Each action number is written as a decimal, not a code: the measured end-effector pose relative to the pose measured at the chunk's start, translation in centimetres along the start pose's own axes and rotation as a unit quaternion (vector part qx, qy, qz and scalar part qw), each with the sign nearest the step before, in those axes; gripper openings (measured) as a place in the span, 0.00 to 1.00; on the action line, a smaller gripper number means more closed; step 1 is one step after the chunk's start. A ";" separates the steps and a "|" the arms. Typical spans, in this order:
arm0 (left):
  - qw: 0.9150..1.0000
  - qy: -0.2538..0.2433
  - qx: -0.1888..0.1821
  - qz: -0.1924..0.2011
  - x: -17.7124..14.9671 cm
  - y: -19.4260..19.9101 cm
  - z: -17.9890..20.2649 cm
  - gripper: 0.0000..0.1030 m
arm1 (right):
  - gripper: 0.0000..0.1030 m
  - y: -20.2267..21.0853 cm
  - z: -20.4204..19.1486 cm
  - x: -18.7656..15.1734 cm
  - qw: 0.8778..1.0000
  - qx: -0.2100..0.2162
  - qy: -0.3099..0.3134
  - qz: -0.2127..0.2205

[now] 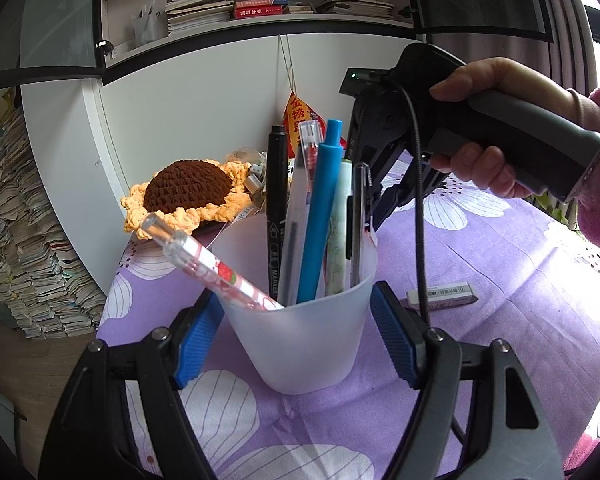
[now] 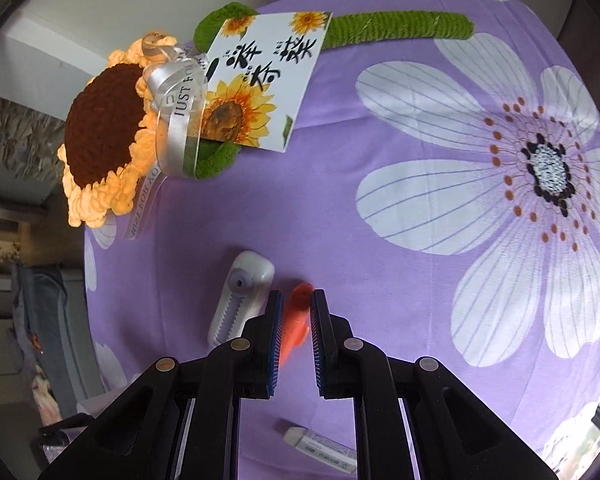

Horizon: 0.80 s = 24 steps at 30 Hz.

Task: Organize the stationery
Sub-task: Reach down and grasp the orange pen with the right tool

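The left gripper (image 1: 296,336) is sitting with its blue pads (image 1: 198,344) spread wide on either side of a frosted plastic pen cup (image 1: 300,344); whether the pads are touching the cup wall cannot be told. The cup is standing upright on the purple flowered tablecloth (image 1: 500,340). Inside it, a strawberry-print pen (image 1: 220,272) is leaning out to the left, while a black marker (image 1: 277,208), a clear pen (image 1: 300,200), a blue pen (image 1: 320,216) and a pale green pen (image 1: 338,232) are standing nearly upright. A white eraser (image 1: 444,294) is lying on the cloth to the right of the cup. Beyond the cup, a crocheted sunflower (image 1: 188,192) is resting by the wall.

The right gripper (image 2: 294,332) is pointing down at the cloth, its jaws nearly closed with a blurred orange item (image 2: 296,328) between them; whether the pads are actually pinching it cannot be told. Just left of the fingers, a white correction tape dispenser (image 2: 240,296) is lying on the cloth. Farther off, a sunflower-print card (image 2: 260,80) is lying against the sunflower's green stem (image 2: 400,26).
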<state>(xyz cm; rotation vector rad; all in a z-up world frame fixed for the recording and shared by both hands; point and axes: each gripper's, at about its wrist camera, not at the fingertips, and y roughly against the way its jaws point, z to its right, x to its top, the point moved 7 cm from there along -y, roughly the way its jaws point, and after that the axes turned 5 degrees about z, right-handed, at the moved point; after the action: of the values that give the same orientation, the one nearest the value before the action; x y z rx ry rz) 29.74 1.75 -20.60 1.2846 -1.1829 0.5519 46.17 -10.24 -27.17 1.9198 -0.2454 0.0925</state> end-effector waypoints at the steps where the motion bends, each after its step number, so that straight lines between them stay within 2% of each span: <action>1: 1.000 0.000 0.000 0.000 0.0 0.0 0.0 0.71 | 0.12 -0.3 -0.1 -0.1 1.000 0.001 0.001 -0.003; 6: 1.000 0.000 0.000 0.000 0.0 0.0 0.0 0.71 | 0.18 -1.2 -0.8 -0.4 0.999 -0.029 0.017 -0.003; 11: 1.000 0.001 -0.001 0.000 0.1 0.0 0.0 0.71 | 0.17 -1.6 -2.4 -1.2 0.994 -0.079 0.079 0.008; 15: 1.000 0.002 -0.001 -0.002 0.1 -0.1 -0.1 0.71 | 0.15 -0.8 -3.2 -2.3 0.995 -0.053 0.083 0.018; 24: 1.000 0.002 -0.001 -0.003 0.0 -0.1 -0.2 0.72 | 0.13 7.4 -3.7 -4.5 0.987 -0.027 0.114 0.113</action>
<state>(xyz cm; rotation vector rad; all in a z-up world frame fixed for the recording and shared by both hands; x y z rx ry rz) 29.90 1.89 -20.61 1.2842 -1.1750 0.5492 40.37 -8.72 -19.89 1.8029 -0.3074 0.4495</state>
